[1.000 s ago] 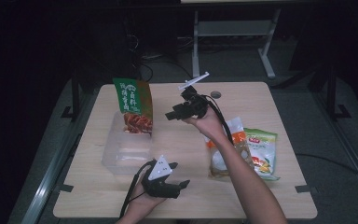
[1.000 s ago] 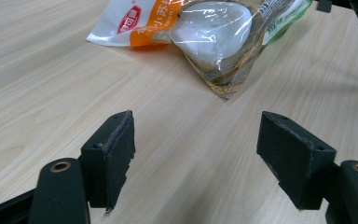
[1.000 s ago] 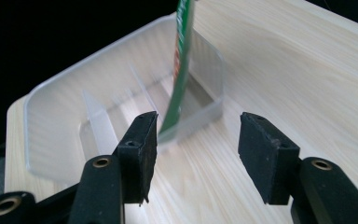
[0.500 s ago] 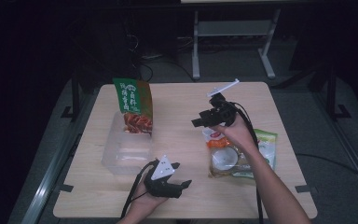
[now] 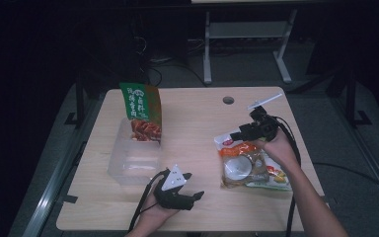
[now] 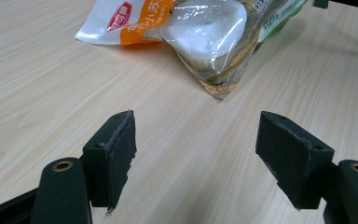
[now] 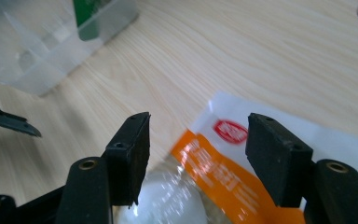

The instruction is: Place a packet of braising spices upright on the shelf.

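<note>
Right tool [image 5: 238, 135] | moved from table centre to snack bag [image 5: 249, 168] | jaws opening, nothing gripped

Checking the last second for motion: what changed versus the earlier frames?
The right claw swung from beside the green pouch in the clear bin across to the right, over the orange-and-white snack pack; its jaws have just been opening, nothing between them. Left claw, pouch, bin and snack pack stayed put.
</note>
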{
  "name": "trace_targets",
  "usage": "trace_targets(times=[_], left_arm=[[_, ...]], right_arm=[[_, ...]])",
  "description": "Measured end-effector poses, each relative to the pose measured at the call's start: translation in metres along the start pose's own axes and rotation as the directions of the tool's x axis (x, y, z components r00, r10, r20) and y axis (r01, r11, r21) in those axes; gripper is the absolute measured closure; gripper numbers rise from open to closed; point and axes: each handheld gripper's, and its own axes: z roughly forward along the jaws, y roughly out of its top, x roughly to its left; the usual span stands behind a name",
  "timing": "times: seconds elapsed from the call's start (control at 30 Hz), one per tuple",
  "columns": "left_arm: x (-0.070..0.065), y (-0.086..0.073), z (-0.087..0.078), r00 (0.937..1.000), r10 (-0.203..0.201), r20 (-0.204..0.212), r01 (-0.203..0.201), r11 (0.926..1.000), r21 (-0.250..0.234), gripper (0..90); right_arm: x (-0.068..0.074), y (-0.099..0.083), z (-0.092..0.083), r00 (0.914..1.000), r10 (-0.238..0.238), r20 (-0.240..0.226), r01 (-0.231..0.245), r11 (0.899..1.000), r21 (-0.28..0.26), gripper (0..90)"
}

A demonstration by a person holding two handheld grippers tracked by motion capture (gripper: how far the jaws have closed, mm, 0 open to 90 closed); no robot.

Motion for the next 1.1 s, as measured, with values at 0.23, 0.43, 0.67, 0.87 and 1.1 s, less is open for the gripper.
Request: trace_targets(times=[0.23, 0.43, 0.67, 0.87, 1.1], left_arm=[[0.001, 0.000, -0.001, 0.9999, 0.010, -0.002, -0.010, 0.9999, 0.009, 28.2], [0.000, 0.000, 0.000, 1.0000, 0.005, 0.001, -0.005, 1.0000, 0.001, 28.1], [-0.001, 0.000, 0.000, 1.0000, 0.002, 0.003, -0.002, 1.0000, 0.002, 28.0], [-0.001, 0.000, 0.001, 1.0000, 0.003, 0.005, -0.003, 1.0000, 0.007, 27.9], [0.000, 0.000, 0.001, 1.0000, -0.003, 0.007, 0.003, 1.0000, 0.004, 27.9]], right_arm=[[-0.018, -0.019, -0.010, 0.9983, 0.042, 0.040, -0.043, 0.999, 0.026, 37.7], [-0.030, -0.033, -0.015, 0.9951, 0.071, 0.068, -0.074, 0.997, 0.035, 35.9], [-0.043, -0.050, -0.015, 0.9898, 0.116, 0.083, -0.121, 0.991, 0.053, 35.2], [-0.048, -0.054, -0.008, 0.9881, 0.139, 0.066, -0.144, 0.986, 0.083, 36.1], [-0.048, -0.054, 0.006, 0.9882, 0.150, 0.033, -0.153, 0.982, 0.114, 42.2]])
